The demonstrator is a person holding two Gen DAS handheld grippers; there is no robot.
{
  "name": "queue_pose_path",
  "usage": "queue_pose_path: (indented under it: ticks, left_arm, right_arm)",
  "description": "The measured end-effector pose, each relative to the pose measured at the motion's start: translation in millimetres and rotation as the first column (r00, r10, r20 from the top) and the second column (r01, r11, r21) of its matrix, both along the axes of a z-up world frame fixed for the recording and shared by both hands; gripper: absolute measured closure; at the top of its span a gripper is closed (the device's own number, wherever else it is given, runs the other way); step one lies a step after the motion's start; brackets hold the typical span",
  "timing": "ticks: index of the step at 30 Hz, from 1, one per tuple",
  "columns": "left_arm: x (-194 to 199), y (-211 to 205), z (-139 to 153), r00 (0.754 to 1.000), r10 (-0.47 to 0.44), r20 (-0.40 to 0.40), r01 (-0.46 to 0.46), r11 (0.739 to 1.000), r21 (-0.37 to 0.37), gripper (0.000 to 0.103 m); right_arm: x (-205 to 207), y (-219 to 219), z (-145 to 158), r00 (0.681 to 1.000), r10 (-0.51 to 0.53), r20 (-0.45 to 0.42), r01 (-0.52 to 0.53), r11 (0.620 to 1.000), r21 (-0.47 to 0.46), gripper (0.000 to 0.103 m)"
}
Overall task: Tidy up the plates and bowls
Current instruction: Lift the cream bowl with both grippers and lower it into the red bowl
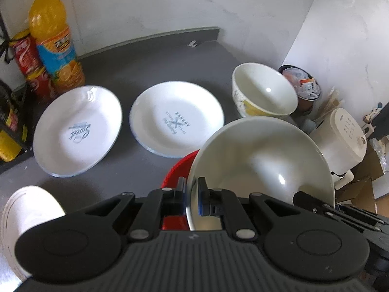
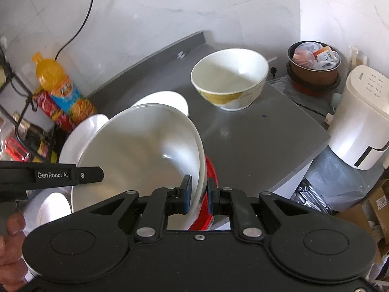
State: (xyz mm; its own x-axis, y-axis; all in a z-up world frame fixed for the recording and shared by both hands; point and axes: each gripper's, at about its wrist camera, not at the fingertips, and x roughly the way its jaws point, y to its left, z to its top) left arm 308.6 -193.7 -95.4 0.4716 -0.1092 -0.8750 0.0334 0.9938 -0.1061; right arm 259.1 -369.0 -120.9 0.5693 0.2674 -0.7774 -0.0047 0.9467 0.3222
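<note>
Both the left gripper and the right gripper have their fingers clamped on opposite rims of one large white bowl, tilted at lower centre above a red dish on the grey surface.

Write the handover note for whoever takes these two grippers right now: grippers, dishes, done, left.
Left gripper: shut on the near rim of the white bowl.
Right gripper: shut on the same bowl's opposite rim; bowl tilted, above the red dish.
On the counter: two printed plates side by side, patterned bowl behind, small white dish at the near left.
Done: nothing stacked yet.
Left: probably set this bowl down, then group plates and bowls.
</note>
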Motion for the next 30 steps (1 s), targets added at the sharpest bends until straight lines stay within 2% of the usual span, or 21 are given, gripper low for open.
queue_pose_path:
  ticks: [6,17,26,30]
  left_arm:
    - [-6.3,9.3,-8.6,0.999,0.039,-0.022,-0.039,0.999,0.005,0.095]
    - [0.6,13.9,-31.4,0.996,0.069,-0.052,-0.069,0.998,-0.007,0.095]
    - [3.0,10.7,-43.9,0.996,0.063,-0.059,-0.061,0.998,0.036,0.095]
    - [5.0,8.8,-43.9,0.997,0.062,-0.049,-0.058,0.996,0.068,0.095]
  right_arm:
    - [1.6,9.4,-9.9,0.999,0.026,-0.03,-0.027,0.999,-0.019,0.09]
    - [12.6,20.4,-19.9,0.996,0.056,-0.063,-0.063,0.992,-0.107,0.09]
    - [20.4,31.2,-30.3,0.992,0.095,-0.08,-0.107,0.982,-0.157,0.09]
    - [23.4,30.0,-35.8,0.992,0.098,-0.085,-0.109,0.984,-0.14,0.087]
